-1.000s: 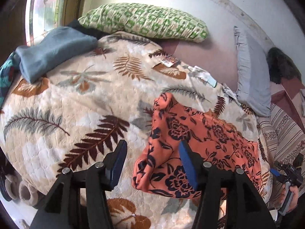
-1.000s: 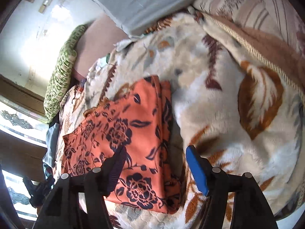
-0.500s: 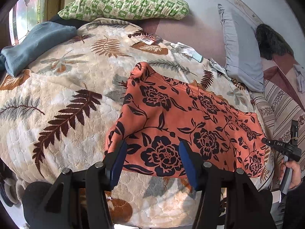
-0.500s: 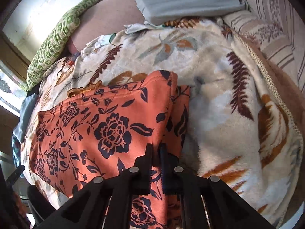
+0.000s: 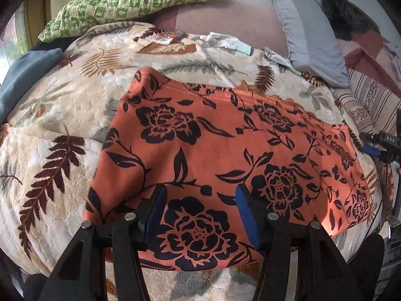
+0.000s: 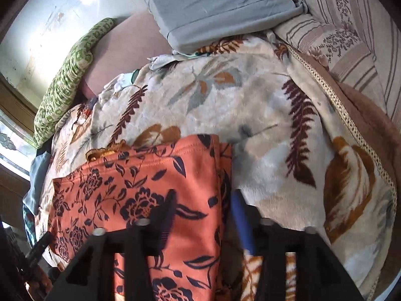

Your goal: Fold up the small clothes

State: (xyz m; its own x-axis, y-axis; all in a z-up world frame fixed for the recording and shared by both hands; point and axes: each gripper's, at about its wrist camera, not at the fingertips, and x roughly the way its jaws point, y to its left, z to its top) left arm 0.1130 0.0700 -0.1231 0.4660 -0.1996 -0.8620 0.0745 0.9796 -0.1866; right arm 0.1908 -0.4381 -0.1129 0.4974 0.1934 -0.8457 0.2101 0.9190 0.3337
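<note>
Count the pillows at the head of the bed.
2: a green patterned pillow at the far left by the window, and a grey pillow at the far right. Others may be hidden.

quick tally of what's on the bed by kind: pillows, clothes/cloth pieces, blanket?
Pillows: 2: green patterned pillow, grey pillow
Clothes/cloth: 2: orange floral garment, blue folded cloth
Blankets: 1: leaf-print blanket
Small bits near the far edge: too small to sort, not counted
Total: 5
</note>
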